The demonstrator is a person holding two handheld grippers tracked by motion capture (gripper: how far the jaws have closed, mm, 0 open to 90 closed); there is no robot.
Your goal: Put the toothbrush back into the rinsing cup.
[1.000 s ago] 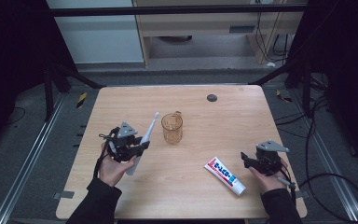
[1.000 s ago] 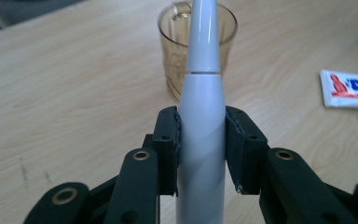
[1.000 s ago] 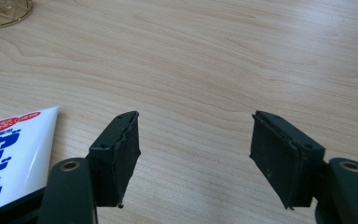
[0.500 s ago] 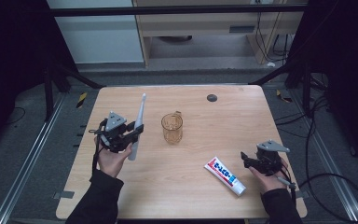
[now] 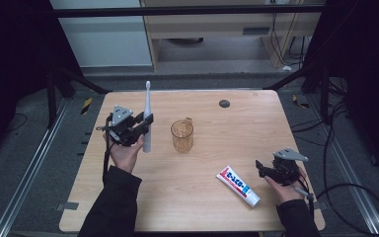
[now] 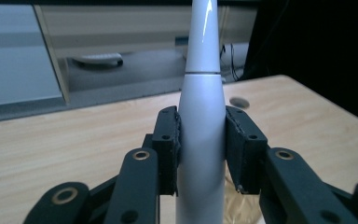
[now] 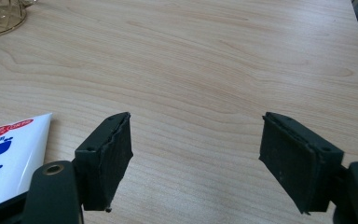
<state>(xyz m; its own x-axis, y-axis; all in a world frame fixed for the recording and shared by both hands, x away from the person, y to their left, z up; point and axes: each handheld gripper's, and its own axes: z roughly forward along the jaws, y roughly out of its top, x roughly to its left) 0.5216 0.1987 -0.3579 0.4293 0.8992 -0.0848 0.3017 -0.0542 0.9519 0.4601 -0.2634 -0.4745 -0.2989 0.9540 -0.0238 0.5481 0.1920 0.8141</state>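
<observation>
Currently the left gripper [image 5: 139, 129] is held above the left part of the wooden table [image 5: 212, 207], its jaws clamped on the white handle of an electric toothbrush [image 5: 147, 118]. The toothbrush stands upright, brush head at the top. In the left gripper view both pads press against the handle's [image 6: 201, 140] sides, the narrower neck rising out of frame. An amber glass cup [image 5: 182, 135] stands just right of the toothbrush, apart from it. The right gripper [image 5: 269, 170] sits low over the table's right side; in the right gripper view its jaws are spread wide over bare wood with nothing between them. A toothpaste tube [image 5: 238, 185] lies flat just left of that gripper. A small dark round object [image 5: 224, 103] sits near the far edge.
</observation>
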